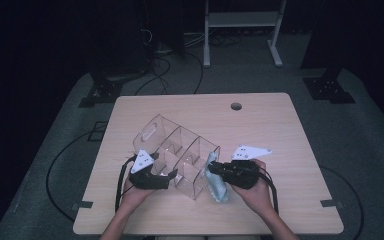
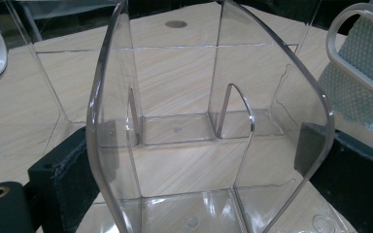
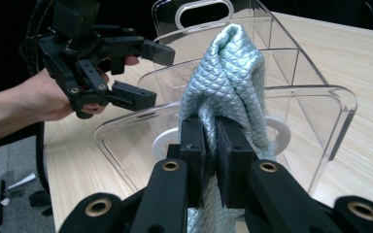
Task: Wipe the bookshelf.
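- hanging from the right gripper point(image 3: 210, 145) is a soft, pale blue-green cloth point(image 3: 228, 77) with a bumpy diamond pattern all over it, bunched into folds.
- in the high view the cloth point(image 1: 216, 182) sits at the near right end of the clear box point(image 1: 177, 150), touching its end wall, close to the front edge of the table point(image 1: 280, 130).
- the right gripper point(image 1: 215, 170) is clenched tight on the cloth; its two black jaws squeeze the folds between them, and the cloth sticks out above and below the pads.
- the clear box is made of see-through hard plastic with smooth, rounded corners. it lies slantwise on the table.
- thin clear walls split the box into several compartments, and each end wall has a long rounded handle hole.
- the compartments that the left gripper view looks into have nothing in them; you see the wood through the clear box point(image 2: 209, 121).
- the left gripper point(image 1: 167, 179) is at the near left side of the box. its black jaws stand on either side of a clear wall, but i cannot tell if the pads press on it.
- in the right gripper view the left gripper point(image 3: 148, 73) has its jaws apart, one above the other, at the box rim.
- the table is light wood with a small round hole near its far edge.
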The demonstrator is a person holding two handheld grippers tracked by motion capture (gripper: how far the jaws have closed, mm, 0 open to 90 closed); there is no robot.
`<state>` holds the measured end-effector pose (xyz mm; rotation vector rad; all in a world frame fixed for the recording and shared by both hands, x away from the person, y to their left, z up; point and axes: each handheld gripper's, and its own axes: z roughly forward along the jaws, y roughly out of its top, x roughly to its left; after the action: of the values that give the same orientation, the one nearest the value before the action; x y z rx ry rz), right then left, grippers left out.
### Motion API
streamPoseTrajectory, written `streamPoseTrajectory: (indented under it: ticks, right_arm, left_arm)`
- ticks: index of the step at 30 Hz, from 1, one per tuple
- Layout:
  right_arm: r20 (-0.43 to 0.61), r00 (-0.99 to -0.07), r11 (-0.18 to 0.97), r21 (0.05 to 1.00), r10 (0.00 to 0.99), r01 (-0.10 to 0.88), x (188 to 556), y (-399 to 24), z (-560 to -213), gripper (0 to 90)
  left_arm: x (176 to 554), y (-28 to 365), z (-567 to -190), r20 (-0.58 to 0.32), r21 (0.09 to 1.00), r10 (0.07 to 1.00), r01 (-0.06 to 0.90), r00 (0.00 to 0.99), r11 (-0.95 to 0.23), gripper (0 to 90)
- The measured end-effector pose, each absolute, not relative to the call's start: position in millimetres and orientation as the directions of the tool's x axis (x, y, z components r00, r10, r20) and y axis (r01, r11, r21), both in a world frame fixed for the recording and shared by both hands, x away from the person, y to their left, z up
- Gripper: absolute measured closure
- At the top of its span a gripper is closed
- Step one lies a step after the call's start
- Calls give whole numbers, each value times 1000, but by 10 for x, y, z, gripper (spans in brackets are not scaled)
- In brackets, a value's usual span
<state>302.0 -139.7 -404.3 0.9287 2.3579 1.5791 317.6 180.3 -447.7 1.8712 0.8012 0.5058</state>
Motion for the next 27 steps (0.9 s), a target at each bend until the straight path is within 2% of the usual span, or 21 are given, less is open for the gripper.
streamPoseTrajectory:
  ticks: [6,14,23,27]
  right_arm:
    - [216,-720,206,869,659,450,3261,-1588,-4126,818]
    - [194,-767,246,875,612,418,3168,-1510,-4065,821]
    - [228,-700,211,851,677,481,3409,-1673,-4207,819]
    - [213,-720,214,866,660,452,3352,-1653,-4122,820]
  left_arm:
    - [3170,1790,-4474,-4,910,717,300,697,-287,49]
    - [3174,1787,-4484,-8,910,715,301,699,-284,45]
    - [3165,1773,-4482,-2,910,711,296,703,-290,43]
    - [3166,1765,-4492,-6,911,708,295,707,-287,38]
